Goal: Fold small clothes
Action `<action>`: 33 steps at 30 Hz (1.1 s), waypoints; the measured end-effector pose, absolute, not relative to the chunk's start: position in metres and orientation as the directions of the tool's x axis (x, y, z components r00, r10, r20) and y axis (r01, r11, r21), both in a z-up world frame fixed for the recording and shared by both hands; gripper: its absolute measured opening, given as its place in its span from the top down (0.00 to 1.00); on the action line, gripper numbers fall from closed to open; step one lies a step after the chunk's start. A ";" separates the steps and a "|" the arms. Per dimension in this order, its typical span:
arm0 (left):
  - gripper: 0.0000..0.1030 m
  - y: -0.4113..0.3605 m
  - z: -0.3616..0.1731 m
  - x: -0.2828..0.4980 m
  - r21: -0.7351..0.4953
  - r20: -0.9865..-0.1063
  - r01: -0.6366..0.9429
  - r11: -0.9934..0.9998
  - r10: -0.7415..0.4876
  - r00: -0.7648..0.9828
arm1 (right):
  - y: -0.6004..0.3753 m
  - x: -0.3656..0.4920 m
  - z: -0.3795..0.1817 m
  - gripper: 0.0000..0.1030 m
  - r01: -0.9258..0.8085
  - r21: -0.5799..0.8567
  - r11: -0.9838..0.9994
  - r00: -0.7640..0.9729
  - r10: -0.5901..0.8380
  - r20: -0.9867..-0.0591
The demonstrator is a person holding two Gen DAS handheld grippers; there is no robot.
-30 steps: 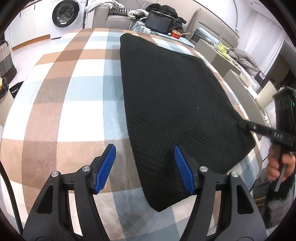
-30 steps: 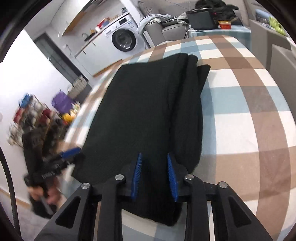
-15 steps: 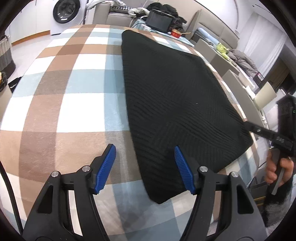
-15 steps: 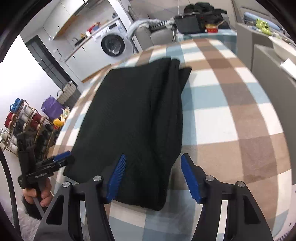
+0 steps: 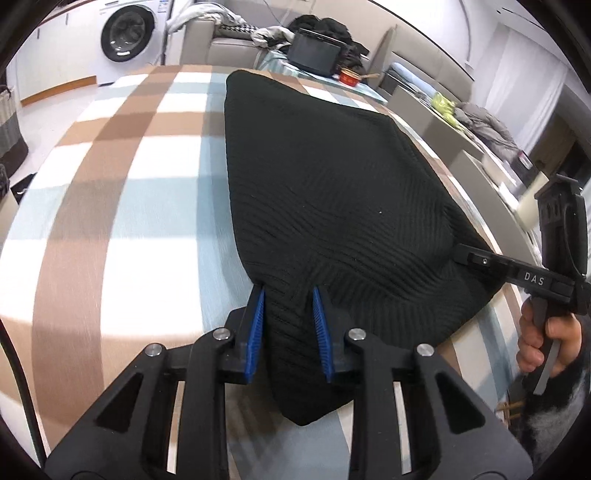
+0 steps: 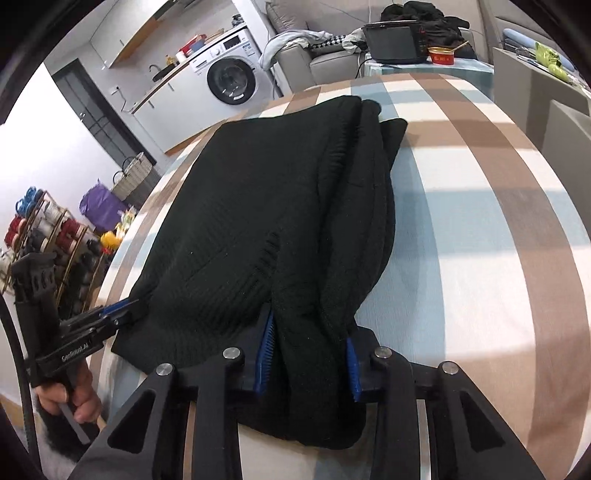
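Observation:
A black ribbed knit garment [image 5: 325, 192] lies folded flat on the checked tablecloth [image 5: 122, 206]. My left gripper [image 5: 287, 295] has the garment's near left corner between its blue pads; its jaws are closing and the knit puckers between them. My right gripper [image 6: 308, 341] is at the near right corner, where the folded layers [image 6: 373, 206] stack up; its jaws are closing too, with a thick bunch of fabric between the pads. Each view shows the other gripper at the garment's edge: the right gripper [image 5: 463, 254] and the left gripper [image 6: 125, 310], each in a person's hand.
Beyond the table's far end stand a washing machine [image 6: 229, 79], a grey sofa with clothes [image 5: 236, 33], a black box [image 6: 393, 42] and a red bowl [image 6: 441, 55]. A rack of thread spools [image 6: 40, 229] and a basket [image 6: 133, 177] stand on the floor to the left.
Both grippers have come forward over the garment's near edge. Their jaws, wide half a second ago, have narrowed onto the fabric corners. The right jaws had opened before that.

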State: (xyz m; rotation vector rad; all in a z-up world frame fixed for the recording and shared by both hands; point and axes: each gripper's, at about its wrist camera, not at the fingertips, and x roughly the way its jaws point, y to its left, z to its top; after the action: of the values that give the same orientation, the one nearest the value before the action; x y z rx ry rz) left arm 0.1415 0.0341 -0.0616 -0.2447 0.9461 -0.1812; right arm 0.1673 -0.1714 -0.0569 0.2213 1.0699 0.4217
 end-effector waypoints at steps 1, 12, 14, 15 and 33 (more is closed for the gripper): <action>0.78 0.034 -0.061 0.151 -0.266 -0.776 0.048 0.963 -0.243 0.582 | -0.168 0.177 -0.058 0.68 -0.221 0.372 0.901 0.420 0.432 -0.798; 0.65 0.044 -0.058 0.177 -0.181 -0.775 0.018 0.983 -0.154 0.613 | -0.163 0.199 -0.053 0.40 -0.170 0.307 0.936 0.451 0.351 -0.820; 0.54 0.049 -0.054 0.173 -0.165 -0.772 -0.010 0.986 -0.123 0.623 | -0.166 0.192 -0.043 0.30 -0.167 0.272 0.948 0.492 0.319 -0.810; 0.51 0.050 -0.052 0.172 -0.161 -0.767 -0.013 0.987 -0.117 0.631 | -0.167 0.190 -0.037 0.24 -0.178 0.267 0.947 0.511 0.321 -0.797; 0.01 0.036 -0.008 0.120 -0.067 -0.584 0.015 0.998 -0.051 0.810 | -0.146 0.136 0.007 0.00 -0.374 0.169 0.912 0.688 0.395 -0.609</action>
State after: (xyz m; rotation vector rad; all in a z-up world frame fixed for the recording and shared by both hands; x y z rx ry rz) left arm 0.1200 0.0365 -0.0081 -0.0597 0.6255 -0.0357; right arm 0.1358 -0.1465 0.0073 0.0315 0.6894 0.4305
